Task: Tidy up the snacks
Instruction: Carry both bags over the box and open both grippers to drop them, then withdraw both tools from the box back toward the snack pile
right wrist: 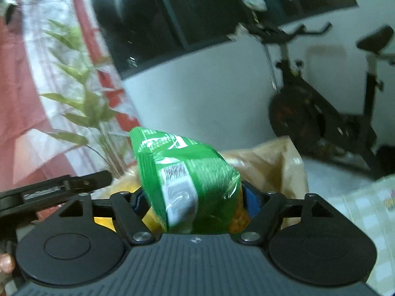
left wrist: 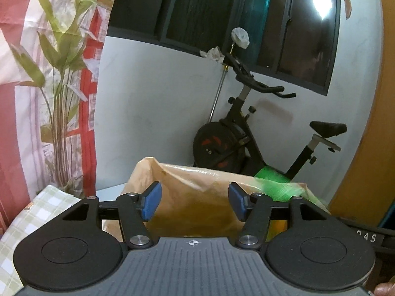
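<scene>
A pale grey-white wall (left wrist: 153,103) closes the room, with dark-framed windows (left wrist: 306,32) at 12 o'clock and a red-and-white patterned curtain (left wrist: 17,113) at 9 o'clock. A green-and-white checked cloth (left wrist: 32,219) covers the surface at 8 o'clock in the left wrist view. A tall leafy green plant (left wrist: 59,56) rises in front of the curtain, and a black exercise bike (left wrist: 246,133) stands against the wall at 1 o'clock. A crumpled tan plastic bag (left wrist: 197,197) stands open just ahead of the left gripper (left wrist: 195,201), filling the gap between its blue pads (left wrist: 151,201), which are spread wide with nothing between them. In the right wrist view the right gripper (right wrist: 195,202) is closed on a green printed snack packet (right wrist: 187,172), which sticks up toward 12 o'clock, tilted and blurred, in front of the tan bag at 1 o'clock. The left gripper's black body shows at 9 o'clock there.
</scene>
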The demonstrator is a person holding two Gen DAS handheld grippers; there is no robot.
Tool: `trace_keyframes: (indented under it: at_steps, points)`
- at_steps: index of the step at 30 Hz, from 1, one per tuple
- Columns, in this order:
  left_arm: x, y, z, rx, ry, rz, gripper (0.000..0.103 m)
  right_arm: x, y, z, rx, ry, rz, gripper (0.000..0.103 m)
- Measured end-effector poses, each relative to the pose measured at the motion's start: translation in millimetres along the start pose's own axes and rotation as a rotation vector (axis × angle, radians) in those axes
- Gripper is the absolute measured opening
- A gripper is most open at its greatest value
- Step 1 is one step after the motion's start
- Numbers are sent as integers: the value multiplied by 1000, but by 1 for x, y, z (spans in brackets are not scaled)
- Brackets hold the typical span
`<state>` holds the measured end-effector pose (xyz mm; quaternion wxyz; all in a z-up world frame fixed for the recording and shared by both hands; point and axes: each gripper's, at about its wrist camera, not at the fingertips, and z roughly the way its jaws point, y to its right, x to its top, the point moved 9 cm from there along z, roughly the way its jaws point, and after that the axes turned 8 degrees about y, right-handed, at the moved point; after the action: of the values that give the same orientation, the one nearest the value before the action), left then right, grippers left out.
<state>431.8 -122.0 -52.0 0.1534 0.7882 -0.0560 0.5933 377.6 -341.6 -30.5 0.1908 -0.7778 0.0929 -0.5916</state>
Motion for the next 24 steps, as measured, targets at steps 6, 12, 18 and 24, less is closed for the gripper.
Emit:
trace_keyframes:
  at_steps: [6, 12, 18, 24]
  points:
    - [-2, -11, -13, 31, -33, 6, 62, -3, 4, -9, -15, -20, -30, 87]
    - [5, -17, -35, 62, -43, 71, 68, -3, -6, -17, -34, -51, -146, 86]
    - [8, -20, -59, 62, -42, 115, 83, -5, -10, -32, -59, -68, -235, 86]
    - [4, -28, -80, 57, -49, 119, 88, -11, -13, -47, -66, -72, -290, 87]
